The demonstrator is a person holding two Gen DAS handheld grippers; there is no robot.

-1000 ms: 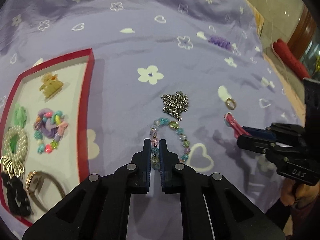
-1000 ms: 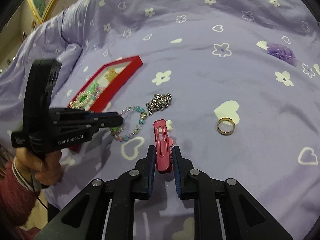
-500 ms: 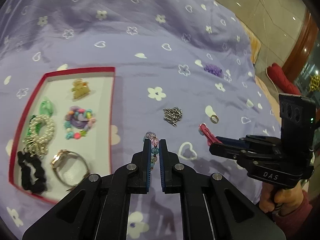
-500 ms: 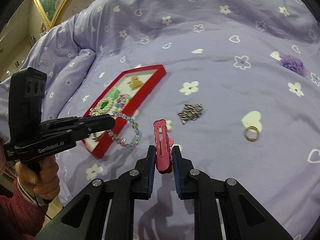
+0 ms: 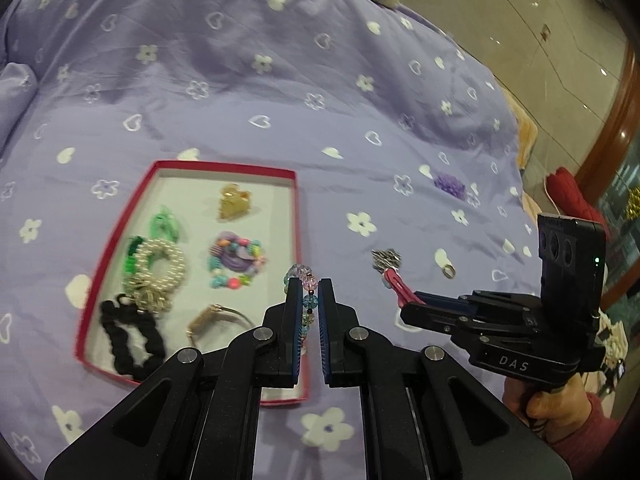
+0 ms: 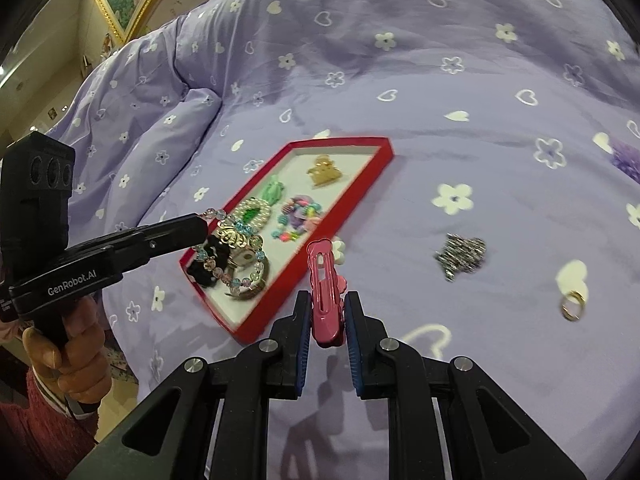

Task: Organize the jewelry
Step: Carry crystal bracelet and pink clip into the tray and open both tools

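- The left gripper (image 5: 309, 300) has its jaws nearly closed on a beaded bracelet (image 5: 304, 280); from the right wrist view the loop of pastel beads (image 6: 232, 256) hangs from the fingertips above the near end of the red tray (image 6: 352, 196).
- White lettering on the left gripper's side reads "GenRobot.AI".
- Inside the tray (image 5: 224, 165) lie a black scrunchie (image 5: 128, 336), a pearl ring-shaped piece (image 5: 160, 268), a green clip (image 5: 164, 220), a gold claw clip (image 5: 234, 204), a multicoloured bead cluster (image 5: 236, 260) and a watch (image 5: 216, 318).
- The right gripper (image 6: 326, 316) has its jaws narrowed onto a pink hair clip (image 6: 325, 288), gripped at its lower end and standing upright between the fingers, above the purple bedspread (image 6: 440, 80).
- The right gripper's body shows "DAS" in the left wrist view.
- On the bedspread, right of the tray, a silver chain (image 6: 460, 256) lies in a heap, with a gold ring (image 6: 573, 307) further right and apart from it.
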